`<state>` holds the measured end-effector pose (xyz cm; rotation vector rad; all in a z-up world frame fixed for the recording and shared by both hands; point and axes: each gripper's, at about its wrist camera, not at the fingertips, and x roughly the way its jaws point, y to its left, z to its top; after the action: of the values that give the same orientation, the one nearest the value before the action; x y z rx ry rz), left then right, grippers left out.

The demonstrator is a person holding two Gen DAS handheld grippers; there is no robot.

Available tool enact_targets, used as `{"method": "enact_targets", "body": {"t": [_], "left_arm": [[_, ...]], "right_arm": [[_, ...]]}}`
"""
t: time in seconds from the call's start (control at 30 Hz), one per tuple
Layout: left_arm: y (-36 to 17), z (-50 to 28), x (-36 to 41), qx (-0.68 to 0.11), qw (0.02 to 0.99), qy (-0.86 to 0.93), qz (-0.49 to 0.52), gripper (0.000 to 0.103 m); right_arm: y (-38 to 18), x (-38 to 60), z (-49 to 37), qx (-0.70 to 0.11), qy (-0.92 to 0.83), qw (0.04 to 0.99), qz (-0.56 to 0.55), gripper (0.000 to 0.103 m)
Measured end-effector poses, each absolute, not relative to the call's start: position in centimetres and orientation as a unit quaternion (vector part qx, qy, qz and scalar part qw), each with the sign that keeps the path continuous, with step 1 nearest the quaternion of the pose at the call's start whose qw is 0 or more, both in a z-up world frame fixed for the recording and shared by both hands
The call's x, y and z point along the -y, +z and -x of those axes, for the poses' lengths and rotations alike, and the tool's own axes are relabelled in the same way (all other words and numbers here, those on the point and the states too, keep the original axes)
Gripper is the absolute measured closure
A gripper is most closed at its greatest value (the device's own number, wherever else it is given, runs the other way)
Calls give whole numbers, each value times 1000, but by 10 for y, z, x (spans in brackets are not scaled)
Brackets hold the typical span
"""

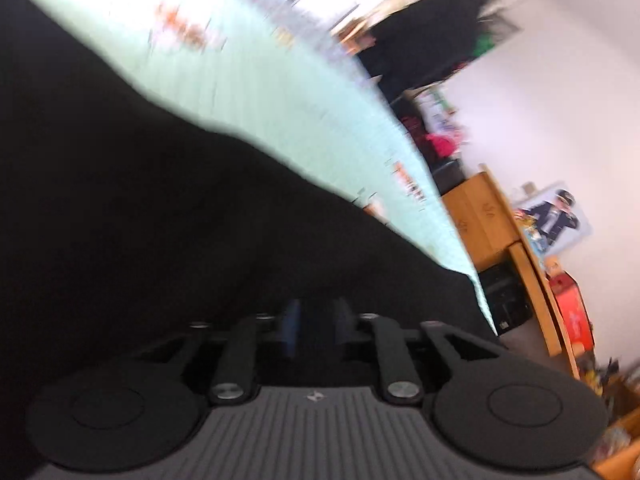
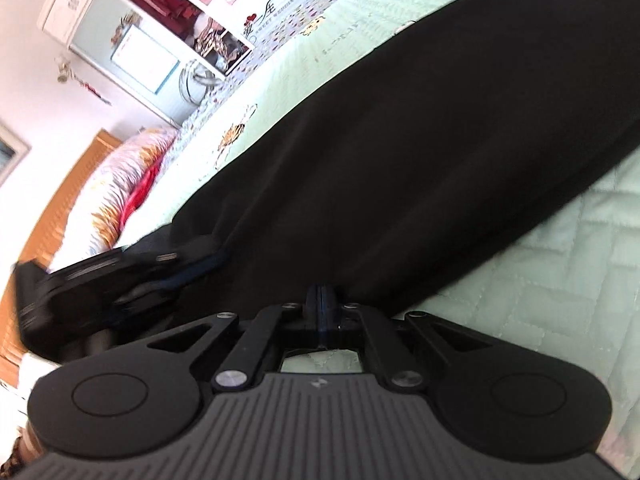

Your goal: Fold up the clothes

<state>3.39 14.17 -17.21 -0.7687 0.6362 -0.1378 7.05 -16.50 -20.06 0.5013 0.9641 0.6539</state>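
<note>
Two tongs (image 2: pixel 321 300) (image 1: pixel 316 320), one black garment (image 2: pixel 400 160)

Both wrist views sit low and close over the black garment (image 1: pixel 160 220) on the green bedspread (image 2: pixel 560 280), each tilted; both share these.

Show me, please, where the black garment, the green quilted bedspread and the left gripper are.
black garment (image 2: pixel 420 160), right wrist view, middle of the cloth.
green quilted bedspread (image 2: pixel 560 280), right wrist view, bare quilting beside the garment.
left gripper (image 2: pixel 200 268), right wrist view, blurred fingertips at the garment's edge.
</note>
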Motion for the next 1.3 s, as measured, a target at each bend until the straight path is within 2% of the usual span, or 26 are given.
{"method": "enact_targets", "body": {"t": [0.03,0.13,0.27,0.37,0.47,0.67,0.8,0.9,1.07,1.3], "left_arm": [[-165,-20,-148,-290,883,-64,363,58],[-146,25,-178,-249,897,-29,364,55],[-128,89,-234,-200,884,100,411,41],[-125,142,-275,-156,855,215,445,35],[-131,193,-298,-111,829,283,470,31],[-153,256,-332,-76,731,371,568,31],[-148,282,-357,-43,647,439,622,31],[-135,271,-382,-21,654,456,604,30],[-144,275,-390,22,675,441,591,29],[-179,242,-430,-13,722,386,573,27]], "right_arm": [[-199,163,-72,-452,303,807,-228,101],[-195,155,-71,-459,280,810,-235,100],[-185,132,-65,-463,255,812,-247,86],[-175,112,-58,-459,247,818,-244,76],[-165,91,-51,-455,240,823,-241,76],[-143,28,-51,-464,264,816,-221,74],[-131,-30,-48,-482,309,795,-200,61],[-124,-71,-35,-496,345,776,-179,61],[-111,-142,-25,-459,414,777,-117,62],[-94,-241,-10,-400,504,765,-29,61]]}}
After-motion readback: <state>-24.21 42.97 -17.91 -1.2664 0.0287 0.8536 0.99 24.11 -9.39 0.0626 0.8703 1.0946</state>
